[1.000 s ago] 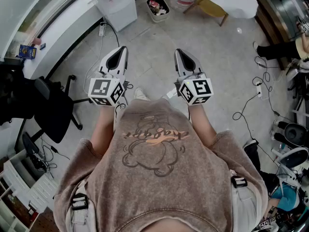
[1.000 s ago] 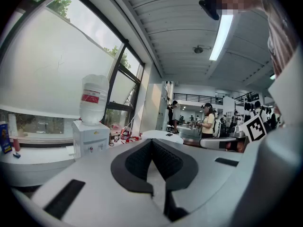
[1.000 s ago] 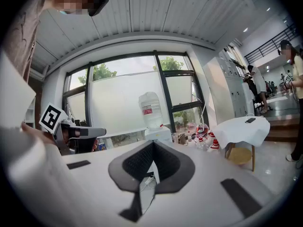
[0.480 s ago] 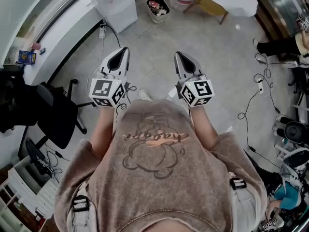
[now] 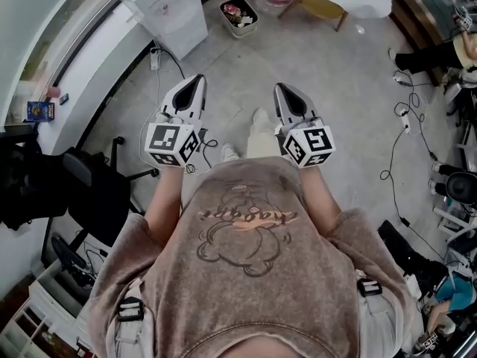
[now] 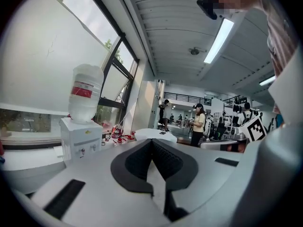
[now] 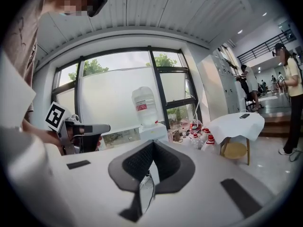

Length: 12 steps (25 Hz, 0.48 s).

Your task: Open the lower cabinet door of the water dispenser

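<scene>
The white water dispenser [image 5: 173, 10] stands against the window wall at the top left of the head view, well ahead of both grippers. In the left gripper view the dispenser [image 6: 81, 143] carries a clear bottle [image 6: 85, 91]; its lower cabinet is hidden behind the gripper body. It also shows in the right gripper view as the dispenser [image 7: 152, 132], far off. My left gripper [image 5: 197, 83] and right gripper [image 5: 282, 89] are held side by side at chest height, pointing forward. Both are shut with nothing between the pads.
A small bin of rubbish [image 5: 238, 13] sits right of the dispenser, with water bottles [image 7: 203, 138] and a white-covered table [image 7: 234, 122] beyond. A power strip [image 5: 155, 54] and cables lie on the floor. A black office chair [image 5: 97, 192] stands at the left. People stand farther back [image 6: 196, 124].
The person has stepped forward, so the dispenser and bin have come nearer in the head view. Both grippers keep their pose and stay shut.
</scene>
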### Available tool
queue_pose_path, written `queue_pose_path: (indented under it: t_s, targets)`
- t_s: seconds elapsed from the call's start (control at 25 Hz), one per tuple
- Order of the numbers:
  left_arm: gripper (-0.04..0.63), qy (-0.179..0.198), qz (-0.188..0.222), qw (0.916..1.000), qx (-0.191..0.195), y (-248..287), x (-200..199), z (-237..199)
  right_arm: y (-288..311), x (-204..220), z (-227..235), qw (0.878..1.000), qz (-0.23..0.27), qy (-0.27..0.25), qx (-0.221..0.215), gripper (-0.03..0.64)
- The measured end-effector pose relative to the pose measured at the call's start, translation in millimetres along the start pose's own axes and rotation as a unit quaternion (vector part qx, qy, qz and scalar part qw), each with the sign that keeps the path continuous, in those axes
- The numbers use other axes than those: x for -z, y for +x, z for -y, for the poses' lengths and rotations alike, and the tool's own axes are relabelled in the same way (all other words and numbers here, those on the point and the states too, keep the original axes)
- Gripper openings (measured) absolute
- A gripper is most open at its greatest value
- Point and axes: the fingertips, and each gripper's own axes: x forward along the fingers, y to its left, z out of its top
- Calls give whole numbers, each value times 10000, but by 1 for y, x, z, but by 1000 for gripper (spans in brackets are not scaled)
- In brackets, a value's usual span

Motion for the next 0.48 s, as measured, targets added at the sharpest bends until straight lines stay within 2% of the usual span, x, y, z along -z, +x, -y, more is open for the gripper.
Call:
queue_pose_path:
  t_s: [0.16, 0.48]
  targets:
    - [17, -69, -37, 10000, 9, 20, 2, -12, 19, -2, 12, 10000, -12, 36, 48, 6]
    - [17, -32, -71, 10000, -36, 84, -8, -24, 68, -17, 59, 9999, -1, 94, -130, 6]
